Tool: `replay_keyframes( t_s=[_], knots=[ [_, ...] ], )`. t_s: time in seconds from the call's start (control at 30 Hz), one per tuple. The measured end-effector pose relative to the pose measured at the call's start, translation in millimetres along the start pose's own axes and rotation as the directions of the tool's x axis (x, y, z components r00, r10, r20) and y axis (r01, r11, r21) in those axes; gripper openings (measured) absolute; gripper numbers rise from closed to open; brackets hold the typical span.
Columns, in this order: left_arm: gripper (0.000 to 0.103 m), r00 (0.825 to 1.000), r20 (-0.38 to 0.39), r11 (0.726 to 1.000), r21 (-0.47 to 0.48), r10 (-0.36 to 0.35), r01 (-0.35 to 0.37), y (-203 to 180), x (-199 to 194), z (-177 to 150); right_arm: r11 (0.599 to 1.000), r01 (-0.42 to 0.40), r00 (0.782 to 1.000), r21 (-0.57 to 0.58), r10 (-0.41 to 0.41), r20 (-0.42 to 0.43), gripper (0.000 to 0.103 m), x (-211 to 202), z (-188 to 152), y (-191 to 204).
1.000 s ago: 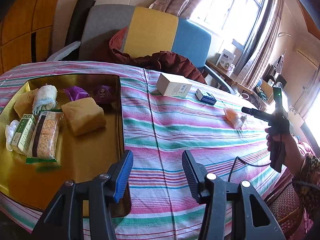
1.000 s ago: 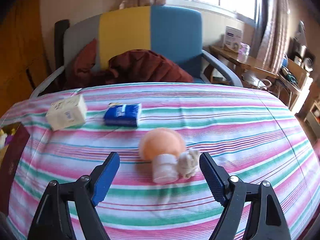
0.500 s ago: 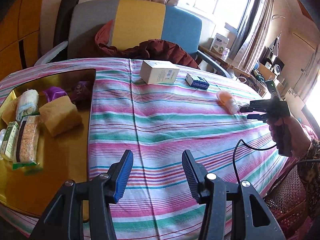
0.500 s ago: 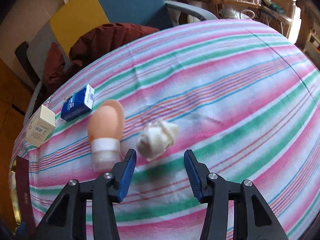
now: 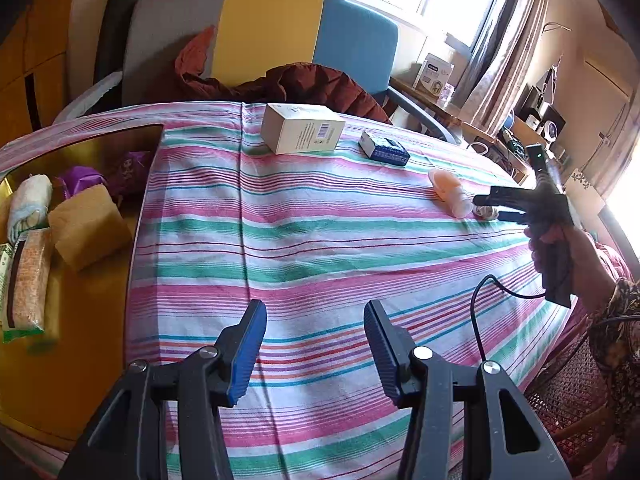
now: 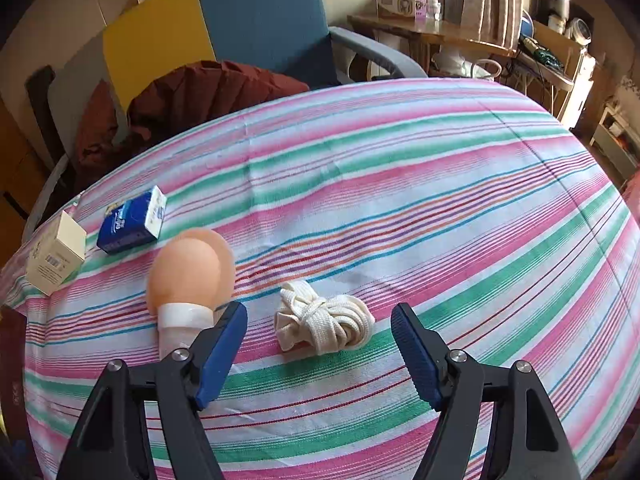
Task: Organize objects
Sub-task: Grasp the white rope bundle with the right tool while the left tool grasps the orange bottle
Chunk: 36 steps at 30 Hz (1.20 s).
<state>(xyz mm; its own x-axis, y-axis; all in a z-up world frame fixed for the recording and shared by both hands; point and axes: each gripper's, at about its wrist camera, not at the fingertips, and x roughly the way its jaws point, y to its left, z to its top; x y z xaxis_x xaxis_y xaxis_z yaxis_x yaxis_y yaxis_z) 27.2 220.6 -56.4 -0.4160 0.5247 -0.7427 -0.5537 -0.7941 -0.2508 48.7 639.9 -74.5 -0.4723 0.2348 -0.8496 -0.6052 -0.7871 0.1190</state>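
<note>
- Left wrist view: my left gripper hovers over bare striped tablecloth with its jaws partly spread and nothing between them. I read it as parked here, out of the other hand's way.
- To its left sits the gold tray, already holding a tan sponge block, a cracker packet, a rolled white cloth and something purple. I take the tray as the collecting place, which is why loose items gather there.
- Still out on the cloth are a white box, a blue packet and a peach bottle. The right gripper, held in a hand, reaches down just beside that bottle.
- Right wrist view: my right gripper has just been opening its jaws. They now stand spread either side of the white cord bundle, which lies on the cloth between them; no pad presses on it.
- The left finger sits close against the peach bottle's cap end; I can't tell if they touch. The wider spread, I judge, is to straddle the bundle alone without catching the bottle.
</note>
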Motion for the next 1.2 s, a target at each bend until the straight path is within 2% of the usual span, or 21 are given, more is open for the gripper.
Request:
replay_keyframes(
  t_s=[0.03,0.07,0.1,0.2,0.4,0.53,0.7,0.9,0.93,0.97,1.2],
  knots=[
    [0.051,1.0,-0.003,1.0,0.003,-0.003,0.003,-1.7,1.1,1.0,1.0,-0.007,1.0,0.006,0.007,-0.016,0.062,4.2,-2.1,-2.5],
    [0.051,1.0,-0.006,1.0,0.007,-0.005,0.005,-3.5,2.8,1.9,1.0,-0.019,0.999,0.01,0.019,-0.033,0.06,8.3,-3.1,-5.6],
    [0.051,1.0,-0.009,1.0,0.011,-0.006,0.006,-5.7,4.3,3.4,1.0,-0.006,1.0,0.008,0.006,-0.022,0.053,8.4,-3.4,-6.6],
    [0.051,1.0,-0.022,1.0,0.02,-0.016,0.017,-13.3,10.7,8.5,1.0,-0.007,1.0,0.008,0.007,-0.023,0.049,6.7,-2.2,-9.3],
    [0.052,0.997,-0.064,0.997,0.052,-0.048,0.052,-42.9,38.2,30.7,0.994,-0.039,0.998,0.098,0.044,-0.047,0.048,0.5,0.0,-19.1],
    [0.069,0.991,-0.098,0.994,0.059,-0.088,0.094,-73.0,69.5,52.8,0.992,-0.027,0.999,0.124,0.032,-0.037,0.048,-6.8,2.7,-24.9],
    [0.071,0.978,-0.149,0.982,0.104,-0.144,0.16,-125.6,116.4,84.1,0.986,-0.039,0.999,0.165,0.044,-0.028,0.048,-11.1,7.6,-35.3],
    [0.078,0.973,-0.181,0.971,0.165,-0.144,0.174,-185.0,169.6,116.9,0.973,-0.042,0.999,0.228,0.048,-0.018,0.048,-13.0,12.6,-51.9],
    [0.082,0.973,-0.181,0.969,0.174,-0.144,0.176,-192.1,177.0,121.4,0.969,-0.043,0.999,0.242,0.047,-0.014,0.048,-13.7,13.5,-55.4],
    [0.083,0.976,-0.182,0.969,0.189,-0.123,0.157,-200.1,185.6,125.9,0.967,-0.041,0.999,0.252,0.045,-0.009,0.048,-14.5,14.4,-58.0],
    [0.083,0.978,-0.202,0.981,0.173,-0.054,0.09,-214.5,232.0,145.4,0.95,-0.058,0.998,0.308,0.061,-0.002,0.048,-16.6,16.0,-71.3]
  ],
)
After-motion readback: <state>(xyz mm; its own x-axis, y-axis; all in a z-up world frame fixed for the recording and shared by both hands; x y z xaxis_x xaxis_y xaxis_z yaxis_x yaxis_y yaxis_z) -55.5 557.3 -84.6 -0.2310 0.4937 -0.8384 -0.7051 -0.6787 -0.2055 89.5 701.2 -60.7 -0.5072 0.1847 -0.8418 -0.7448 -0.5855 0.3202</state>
